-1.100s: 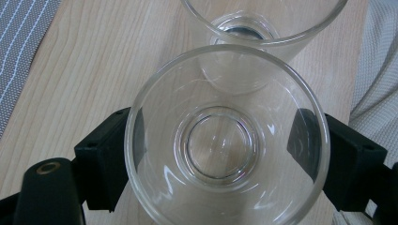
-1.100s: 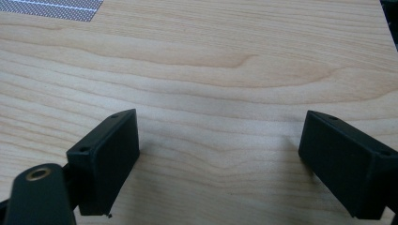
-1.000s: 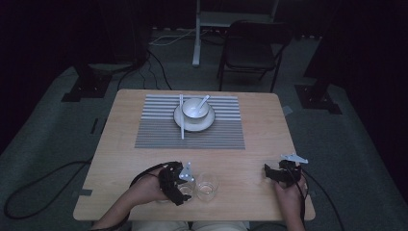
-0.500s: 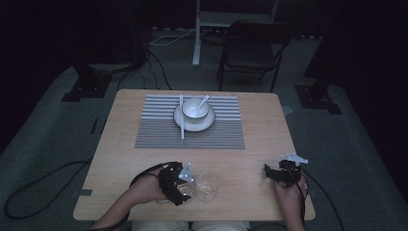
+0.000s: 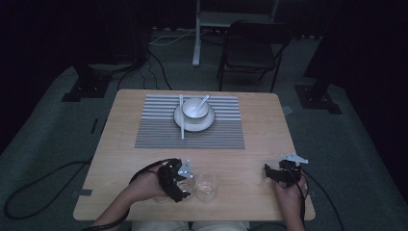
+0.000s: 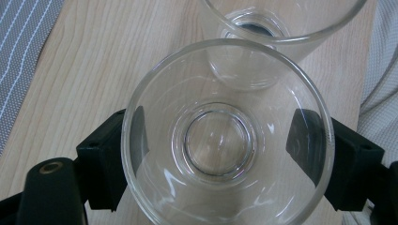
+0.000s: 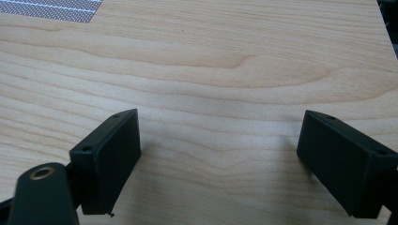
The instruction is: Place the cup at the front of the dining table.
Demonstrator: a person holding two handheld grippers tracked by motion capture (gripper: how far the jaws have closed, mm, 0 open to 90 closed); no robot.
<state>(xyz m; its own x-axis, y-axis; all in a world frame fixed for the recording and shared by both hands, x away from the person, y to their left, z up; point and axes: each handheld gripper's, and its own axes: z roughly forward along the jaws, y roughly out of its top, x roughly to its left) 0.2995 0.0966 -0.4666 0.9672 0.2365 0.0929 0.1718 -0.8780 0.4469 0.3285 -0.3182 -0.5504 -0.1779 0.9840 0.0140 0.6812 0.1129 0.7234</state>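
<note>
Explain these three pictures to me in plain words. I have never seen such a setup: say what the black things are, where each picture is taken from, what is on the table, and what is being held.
No robot here: a person sits at a wooden table and holds a hand tool in each hand. Each tool is a gripper with two black jaws.

The high view looks down from above. The left gripper is at the left, the right gripper at the right.

The other two pictures come from small cameras riding on the grippers, looking along their jaws.

Farther back lies a striped placemat with a white plate, a bowl holding a spoon, and a white stick-like utensil across the plate.

The left gripper's jaws stand on either side of a clear glass; a second glass stands right behind it. The right gripper is open over bare wood, holding nothing.
</note>
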